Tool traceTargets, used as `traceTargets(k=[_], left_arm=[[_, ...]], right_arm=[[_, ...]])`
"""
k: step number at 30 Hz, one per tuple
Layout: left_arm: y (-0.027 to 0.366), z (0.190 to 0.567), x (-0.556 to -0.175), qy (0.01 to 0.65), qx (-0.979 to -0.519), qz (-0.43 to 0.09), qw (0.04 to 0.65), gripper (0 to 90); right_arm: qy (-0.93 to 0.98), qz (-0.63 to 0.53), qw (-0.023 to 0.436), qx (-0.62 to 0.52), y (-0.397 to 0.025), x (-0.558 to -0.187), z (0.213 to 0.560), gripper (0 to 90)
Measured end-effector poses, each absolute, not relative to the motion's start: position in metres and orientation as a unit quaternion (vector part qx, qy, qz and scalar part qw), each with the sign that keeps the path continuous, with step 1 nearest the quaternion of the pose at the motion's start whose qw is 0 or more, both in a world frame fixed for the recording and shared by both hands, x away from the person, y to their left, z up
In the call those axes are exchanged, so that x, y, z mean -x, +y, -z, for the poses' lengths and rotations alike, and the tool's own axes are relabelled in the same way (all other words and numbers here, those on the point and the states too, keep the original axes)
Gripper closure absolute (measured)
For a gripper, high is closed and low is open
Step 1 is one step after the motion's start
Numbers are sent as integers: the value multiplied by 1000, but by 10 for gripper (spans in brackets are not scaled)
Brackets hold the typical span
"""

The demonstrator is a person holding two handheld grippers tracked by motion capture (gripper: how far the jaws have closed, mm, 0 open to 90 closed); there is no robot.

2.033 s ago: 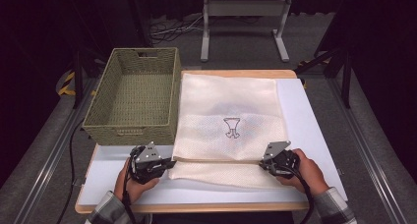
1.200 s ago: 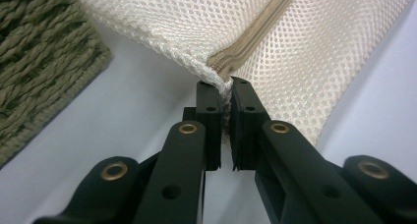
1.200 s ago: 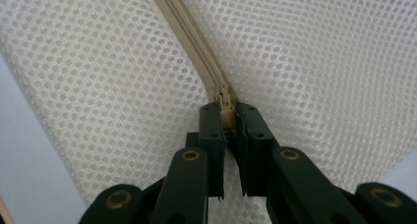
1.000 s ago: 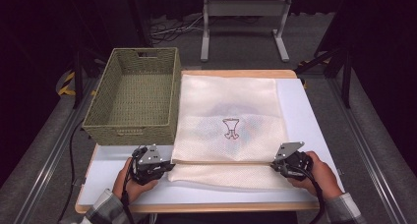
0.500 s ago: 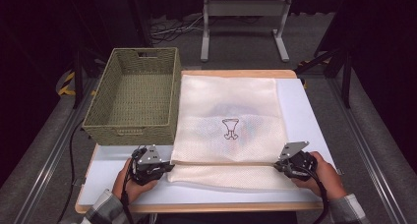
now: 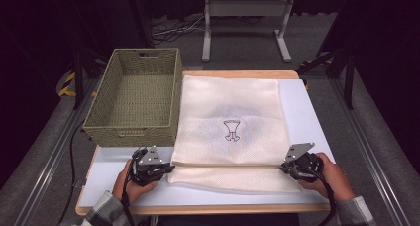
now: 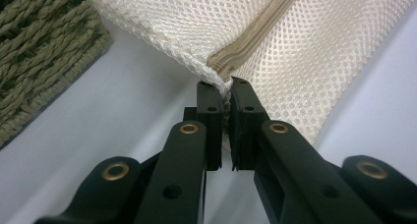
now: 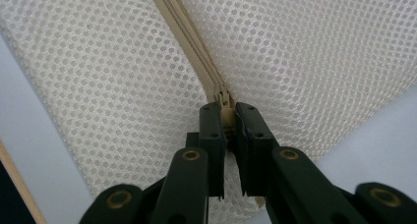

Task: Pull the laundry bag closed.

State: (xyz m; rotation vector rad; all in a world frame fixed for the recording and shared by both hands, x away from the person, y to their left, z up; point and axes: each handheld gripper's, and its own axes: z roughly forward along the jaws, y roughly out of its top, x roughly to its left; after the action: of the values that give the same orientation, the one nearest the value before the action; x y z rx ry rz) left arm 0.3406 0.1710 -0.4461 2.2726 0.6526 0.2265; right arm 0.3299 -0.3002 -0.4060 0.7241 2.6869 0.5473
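White desk [image 6: 307, 112] carries a mesh bag [image 6: 230, 117] beside a basket [image 6: 133, 94], soft and probably light, best held at its zipper, where the left gripper [image 7: 223, 94] pinches the corner and the right gripper [image 8: 226, 111] pinches the zipper pull [image 8: 225, 102].

- Left gripper [image 6: 166, 167]: black, jointed jaws with brass-coloured pivot pins, grey three-cornered plate on top.
- Right gripper [image 6: 283, 167]: same build, black cable trailing.
- Plaid sleeves [image 6: 101, 213] on both forearms.
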Motion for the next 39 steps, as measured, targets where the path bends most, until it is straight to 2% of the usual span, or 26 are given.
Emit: traceTargets(k=[14, 16, 18, 20, 39], left_arm=[[172, 446, -340, 254, -890, -90, 367, 857], [175, 446, -340, 257, -888, -90, 369, 857], [177, 446, -341, 261, -886, -89, 372, 857], [176, 447, -341, 261, -888, -88, 369, 856], [176, 448, -337, 251, -888, -81, 377, 852]], right_arm=[[939, -185, 149, -250, -299, -331, 407, 829], [939, -156, 168, -257, -303, -332, 407, 829], [935, -186, 149, -264, -310, -331, 406, 829], [936, -172, 161, -263, -311, -327, 405, 829], [934, -170, 159, -272, -315, -329, 407, 827]])
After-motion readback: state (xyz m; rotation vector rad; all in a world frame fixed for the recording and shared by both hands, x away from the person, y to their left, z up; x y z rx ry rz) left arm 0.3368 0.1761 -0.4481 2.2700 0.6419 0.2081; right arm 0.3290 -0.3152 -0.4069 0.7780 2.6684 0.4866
